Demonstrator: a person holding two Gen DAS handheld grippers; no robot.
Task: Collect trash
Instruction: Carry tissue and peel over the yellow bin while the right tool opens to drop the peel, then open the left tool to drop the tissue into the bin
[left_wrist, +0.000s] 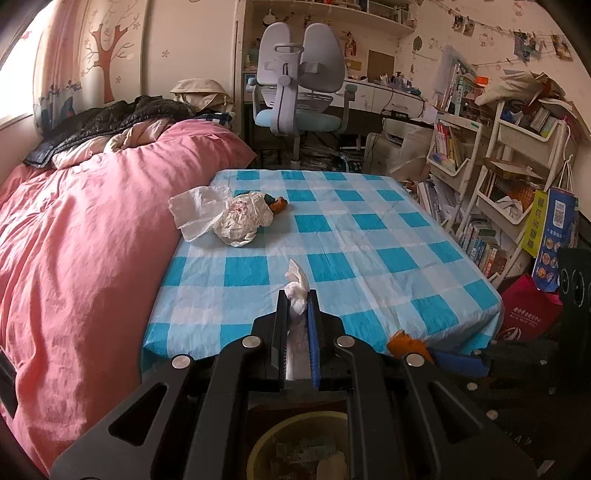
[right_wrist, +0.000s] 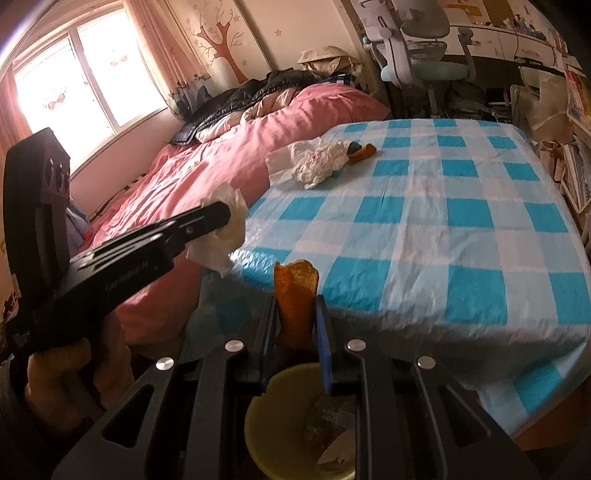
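Observation:
My left gripper (left_wrist: 297, 295) is shut on a crumpled white tissue (left_wrist: 296, 286), held off the near edge of the table; the tissue also shows in the right wrist view (right_wrist: 229, 229). My right gripper (right_wrist: 295, 297) is shut on an orange peel (right_wrist: 295, 291), seen at the left view's lower right (left_wrist: 406, 343). A yellow-green bin (right_wrist: 280, 417) with trash inside sits below both grippers, and in the left view (left_wrist: 295, 443). On the checked tablecloth (left_wrist: 369, 240), at the far left, lie crumpled white paper (left_wrist: 240, 218) and a small orange and teal scrap (left_wrist: 277, 202).
A pink-covered bed (left_wrist: 92, 240) runs along the table's left side. A desk chair (left_wrist: 299, 85) stands beyond the table. Bookshelves (left_wrist: 498, 177) and bags (left_wrist: 528, 310) crowd the right side.

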